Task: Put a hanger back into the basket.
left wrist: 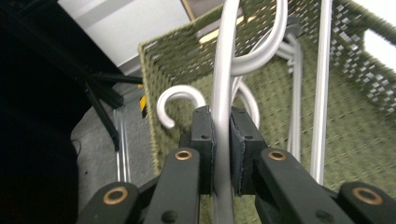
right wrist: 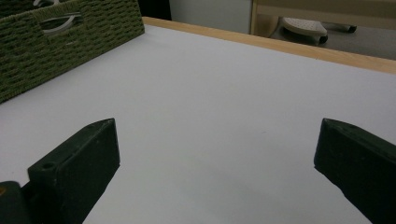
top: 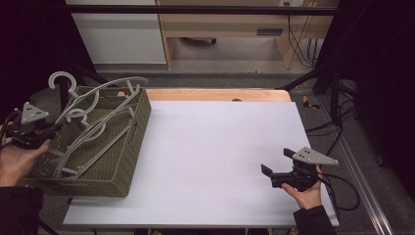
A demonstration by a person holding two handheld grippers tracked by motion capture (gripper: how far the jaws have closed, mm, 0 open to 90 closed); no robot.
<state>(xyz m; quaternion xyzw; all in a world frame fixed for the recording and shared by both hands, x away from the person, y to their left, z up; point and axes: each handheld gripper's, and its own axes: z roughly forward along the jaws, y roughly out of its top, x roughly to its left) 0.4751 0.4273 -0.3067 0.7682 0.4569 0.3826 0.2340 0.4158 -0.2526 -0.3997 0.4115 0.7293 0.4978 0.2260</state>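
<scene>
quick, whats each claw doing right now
left claw: shut on a grey hanger over the basket
right claw: open, holding nothing

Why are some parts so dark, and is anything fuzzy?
High view: the room around the white table is unlit, almost black. Left gripper view: the basket weave smears at right, while the fingers look sharp. Right gripper view: evenly lit, near fingers soft.
</scene>
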